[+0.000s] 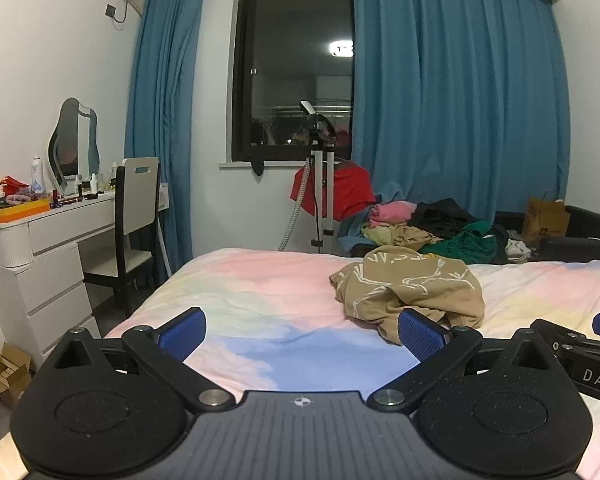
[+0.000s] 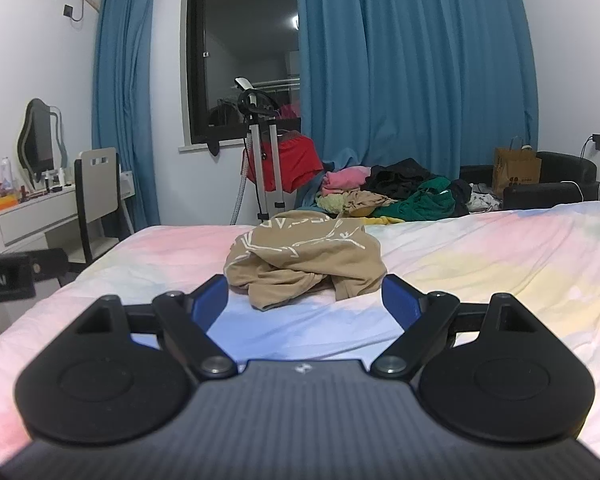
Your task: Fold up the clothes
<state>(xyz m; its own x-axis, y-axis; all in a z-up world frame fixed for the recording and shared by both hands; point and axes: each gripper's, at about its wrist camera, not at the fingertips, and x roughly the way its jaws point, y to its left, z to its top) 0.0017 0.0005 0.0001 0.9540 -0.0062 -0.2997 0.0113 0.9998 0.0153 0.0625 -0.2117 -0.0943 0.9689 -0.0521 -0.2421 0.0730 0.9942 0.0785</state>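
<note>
A crumpled tan garment with a white line print point(image 1: 408, 288) lies bunched on the pastel bedspread point(image 1: 260, 280). In the left wrist view it sits ahead and to the right of my left gripper point(image 1: 302, 334), which is open and empty above the bed. In the right wrist view the tan garment point(image 2: 304, 264) lies straight ahead, just beyond my right gripper point(image 2: 305, 300), which is open and empty. Both grippers have blue pads. The right gripper's body shows at the right edge of the left wrist view point(image 1: 580, 352).
A heap of mixed clothes point(image 1: 432, 228) lies beyond the bed's far edge, next to a garment steamer stand point(image 1: 320, 184) with a red garment. A white dressing table and chair point(image 1: 80, 224) stand at left. A black armchair with a paper bag point(image 1: 548, 220) is at right.
</note>
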